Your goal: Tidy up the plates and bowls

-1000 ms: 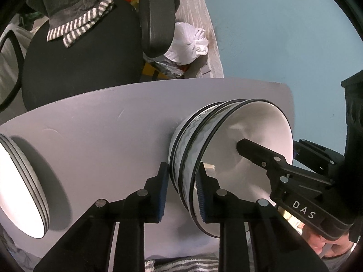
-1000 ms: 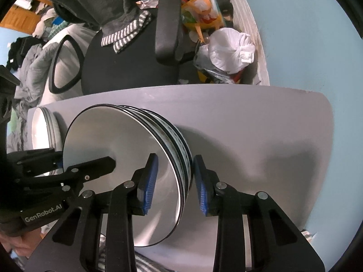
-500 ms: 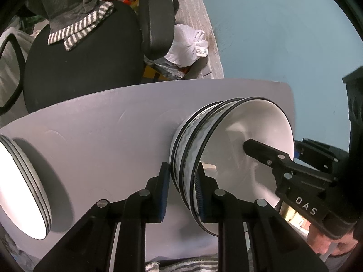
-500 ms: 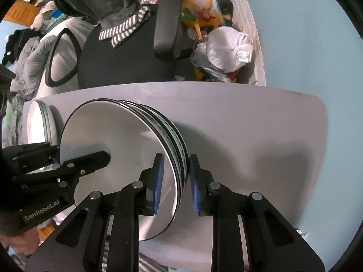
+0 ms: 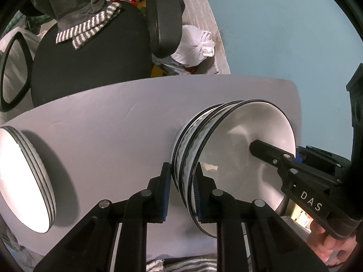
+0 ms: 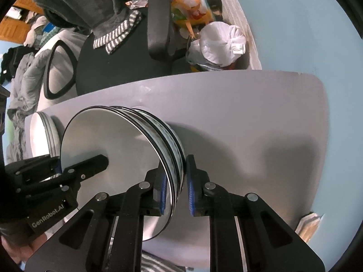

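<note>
With our left gripper (image 5: 181, 190) and right gripper (image 6: 175, 188) just closing on opposite rims of the stacked bowls (image 5: 226, 154), we risk one pinching fewer bowls and splitting the stack.

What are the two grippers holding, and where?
Both hold the stack of bowls by its rim: left gripper on one side, right gripper on the opposite side, jaws just closing.

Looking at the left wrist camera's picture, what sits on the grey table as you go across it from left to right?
Stack of plates at the left edge → bare table → stack of bowls, its rim between the left hand-held gripper pads → the right hand-held gripper, reaching into the bowls.
</note>
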